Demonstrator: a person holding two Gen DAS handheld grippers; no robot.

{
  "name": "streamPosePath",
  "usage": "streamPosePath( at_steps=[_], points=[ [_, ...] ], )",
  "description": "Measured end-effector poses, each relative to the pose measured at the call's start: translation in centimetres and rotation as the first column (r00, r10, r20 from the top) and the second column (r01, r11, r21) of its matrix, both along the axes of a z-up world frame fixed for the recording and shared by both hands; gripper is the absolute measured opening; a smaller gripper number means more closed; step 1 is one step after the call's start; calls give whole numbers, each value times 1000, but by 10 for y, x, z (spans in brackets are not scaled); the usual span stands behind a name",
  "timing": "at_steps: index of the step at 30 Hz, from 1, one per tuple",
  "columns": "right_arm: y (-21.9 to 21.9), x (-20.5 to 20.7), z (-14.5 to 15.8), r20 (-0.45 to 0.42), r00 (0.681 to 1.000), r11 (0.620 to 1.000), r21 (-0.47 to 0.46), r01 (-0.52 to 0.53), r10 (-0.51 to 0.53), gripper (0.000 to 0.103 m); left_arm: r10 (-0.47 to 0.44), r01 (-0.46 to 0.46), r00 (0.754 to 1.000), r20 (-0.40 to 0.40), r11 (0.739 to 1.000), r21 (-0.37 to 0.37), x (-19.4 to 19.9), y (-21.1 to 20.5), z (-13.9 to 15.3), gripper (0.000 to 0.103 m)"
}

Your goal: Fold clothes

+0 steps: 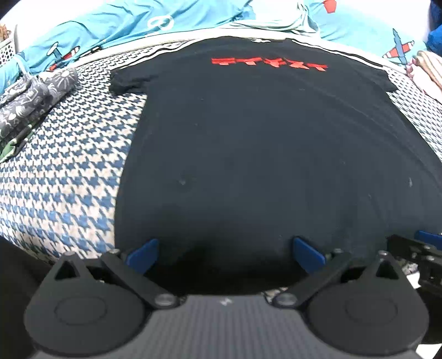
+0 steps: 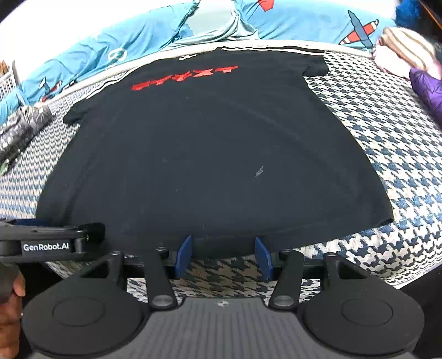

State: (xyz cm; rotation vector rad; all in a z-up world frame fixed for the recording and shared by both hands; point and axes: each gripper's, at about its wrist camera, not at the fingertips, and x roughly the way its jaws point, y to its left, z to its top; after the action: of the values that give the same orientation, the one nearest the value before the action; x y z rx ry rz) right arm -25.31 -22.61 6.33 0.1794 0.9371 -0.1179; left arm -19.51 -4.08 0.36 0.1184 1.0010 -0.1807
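Note:
A black T-shirt [image 1: 262,143] with a red print near its collar lies flat, hem towards me, on a blue-and-white houndstooth bedcover [image 1: 63,171]. My left gripper [image 1: 225,254] hovers over the near hem towards the shirt's left side. Its blue pads are wide apart and it is open, with only dark cloth under it. My right gripper [image 2: 223,256] is at the hem of the T-shirt [image 2: 207,154] towards the right. It is open, its pads partly apart with the hem edge between their tips and not pinched. The two grippers are side by side.
Blue aeroplane-print bedding [image 2: 304,24] is bunched along the far edge. A grey patterned folded cloth [image 1: 30,102] lies at the left. Striped cloth [image 2: 406,52] and a purple item [image 2: 428,88] lie at the right. A hand [image 2: 11,298] holds the left gripper [image 2: 83,232].

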Motion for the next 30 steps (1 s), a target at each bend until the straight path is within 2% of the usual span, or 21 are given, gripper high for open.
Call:
streamPosePath(
  at_steps=[14,30],
  points=[
    [-21,35,15,44,998,998,31,-46,45,50,2,-2,1000,-5,1000,-19,42,0,5,103],
    [-69,88,28,99,995,996,85,-23,14,50,-2,2,998,63,1000,3,104,2,13,103]
  ],
)
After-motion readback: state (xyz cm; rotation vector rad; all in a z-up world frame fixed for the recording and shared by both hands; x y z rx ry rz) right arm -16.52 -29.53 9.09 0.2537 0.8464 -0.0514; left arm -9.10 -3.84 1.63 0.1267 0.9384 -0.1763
